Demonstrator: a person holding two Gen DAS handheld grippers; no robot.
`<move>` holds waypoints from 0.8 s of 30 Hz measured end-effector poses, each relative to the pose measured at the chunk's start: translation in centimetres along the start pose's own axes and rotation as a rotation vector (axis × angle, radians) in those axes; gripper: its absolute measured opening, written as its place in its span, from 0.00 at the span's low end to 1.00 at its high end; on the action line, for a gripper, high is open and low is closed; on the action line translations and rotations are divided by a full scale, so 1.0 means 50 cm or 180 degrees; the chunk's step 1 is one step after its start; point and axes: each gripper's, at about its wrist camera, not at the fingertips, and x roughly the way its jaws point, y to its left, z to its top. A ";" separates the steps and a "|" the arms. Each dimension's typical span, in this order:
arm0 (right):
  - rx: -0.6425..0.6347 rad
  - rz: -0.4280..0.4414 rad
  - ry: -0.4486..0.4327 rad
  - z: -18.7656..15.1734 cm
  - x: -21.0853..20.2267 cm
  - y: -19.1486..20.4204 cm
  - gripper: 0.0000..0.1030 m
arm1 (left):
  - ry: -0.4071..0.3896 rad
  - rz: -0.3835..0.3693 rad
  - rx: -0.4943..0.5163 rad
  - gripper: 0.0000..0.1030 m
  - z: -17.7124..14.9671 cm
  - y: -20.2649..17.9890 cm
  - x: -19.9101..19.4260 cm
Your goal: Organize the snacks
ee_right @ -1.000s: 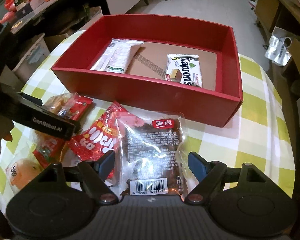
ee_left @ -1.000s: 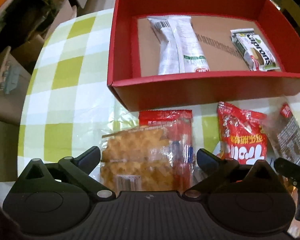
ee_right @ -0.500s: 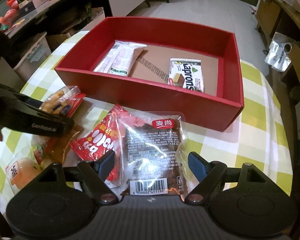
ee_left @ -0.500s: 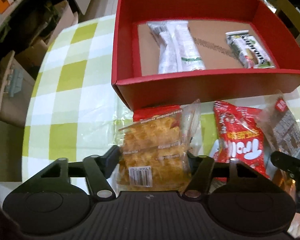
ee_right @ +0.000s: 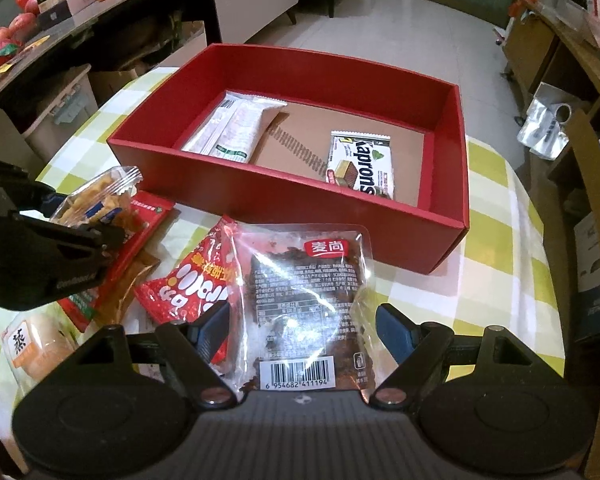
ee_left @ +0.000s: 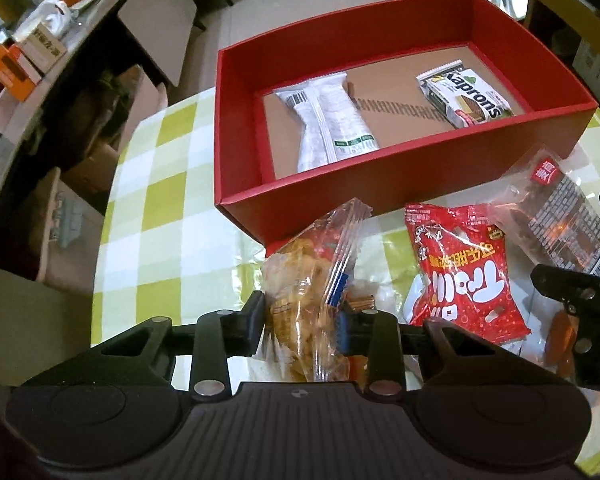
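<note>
My left gripper (ee_left: 302,326) is shut on a clear bag of golden crackers (ee_left: 314,276) and holds it raised just in front of the red box (ee_left: 400,184); the bag also shows in the right wrist view (ee_right: 96,200). The red box (ee_right: 300,188) holds a white packet (ee_left: 332,120) and a Kaprons wafer pack (ee_left: 466,98). My right gripper (ee_right: 302,330) is open, its jaws on either side of a clear bag of dark brown snack (ee_right: 306,296) lying on the table. A red Troll bag (ee_left: 464,276) lies between the two grippers.
The table has a green-and-white checked cloth (ee_left: 156,200). A red flat packet (ee_right: 140,220) and a bun in a clear wrapper (ee_right: 32,344) lie at the left. Cardboard boxes and a cluttered counter (ee_left: 32,52) stand beyond the table's left edge.
My left gripper closed on the cracker bag and lifted it off the table, tilting it upright. My right gripper stayed open around the dark snack bag.
</note>
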 end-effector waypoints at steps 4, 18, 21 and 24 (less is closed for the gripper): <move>-0.0015 -0.0022 -0.0007 0.000 -0.001 0.001 0.84 | -0.0060 0.0091 0.0014 0.38 0.001 -0.005 -0.013; 0.0291 0.0209 -0.0094 0.014 -0.037 -0.038 0.43 | -0.0295 0.0040 -0.0005 0.36 0.010 -0.007 -0.067; 0.0305 0.0242 -0.0068 0.011 -0.036 -0.060 0.53 | -0.0236 -0.0001 -0.0021 0.36 0.010 -0.005 -0.056; 0.0427 0.0251 -0.0036 0.009 -0.032 -0.093 0.60 | -0.0151 -0.0090 -0.0083 0.37 0.011 0.002 -0.047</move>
